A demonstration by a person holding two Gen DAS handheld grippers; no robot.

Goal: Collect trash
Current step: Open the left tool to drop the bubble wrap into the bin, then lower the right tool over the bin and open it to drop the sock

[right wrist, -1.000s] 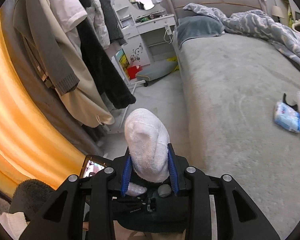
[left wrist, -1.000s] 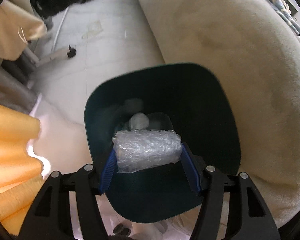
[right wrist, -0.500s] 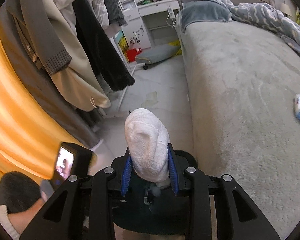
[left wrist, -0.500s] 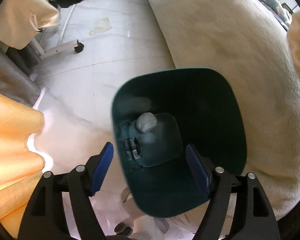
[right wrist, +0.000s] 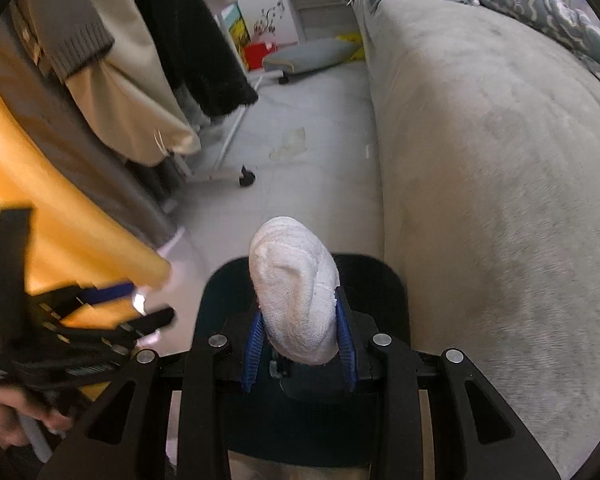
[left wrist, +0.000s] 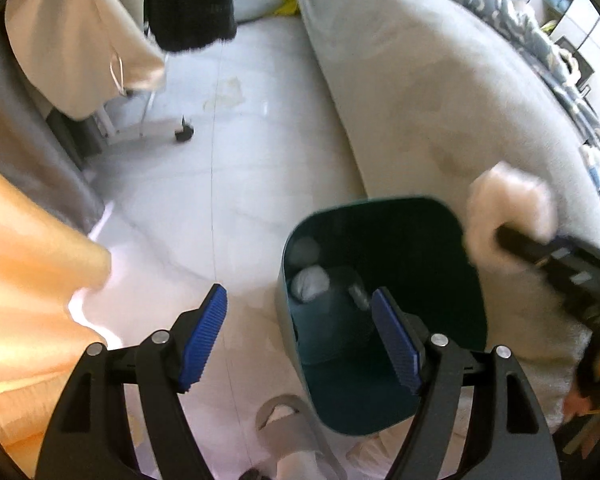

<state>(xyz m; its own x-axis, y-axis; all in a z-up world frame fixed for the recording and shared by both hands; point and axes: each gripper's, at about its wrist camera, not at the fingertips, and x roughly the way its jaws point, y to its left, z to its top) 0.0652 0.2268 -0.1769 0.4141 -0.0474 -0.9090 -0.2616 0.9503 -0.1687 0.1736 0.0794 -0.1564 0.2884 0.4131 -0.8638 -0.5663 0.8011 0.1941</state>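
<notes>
A dark green trash bin (left wrist: 452, 240) stands on the floor against the bed; it also shows in the right wrist view (right wrist: 384, 280). Crumpled white trash (left wrist: 310, 282) lies at its bottom. My left gripper (left wrist: 300, 336) is open and empty, left of and above the bin. My right gripper (right wrist: 300, 344) is shut on a white paper wad (right wrist: 296, 292) and holds it over the bin's opening. The wad (left wrist: 508, 216) and the right gripper (left wrist: 556, 256) show blurred at the bin's right rim in the left wrist view. The left gripper (right wrist: 100, 320) appears blurred in the right wrist view.
A grey bed (right wrist: 500, 160) fills the right side. Hanging clothes (right wrist: 160, 60) on a wheeled rack (left wrist: 184, 134) and an orange curtain (left wrist: 28, 260) are on the left. A slipper (left wrist: 288, 424) lies on the white tiled floor (left wrist: 240, 160) below the bin.
My left gripper opened and dropped the bubble wrap roll into the bin, then drew back to the left. My right gripper moved down over the bin with the paper wad.
</notes>
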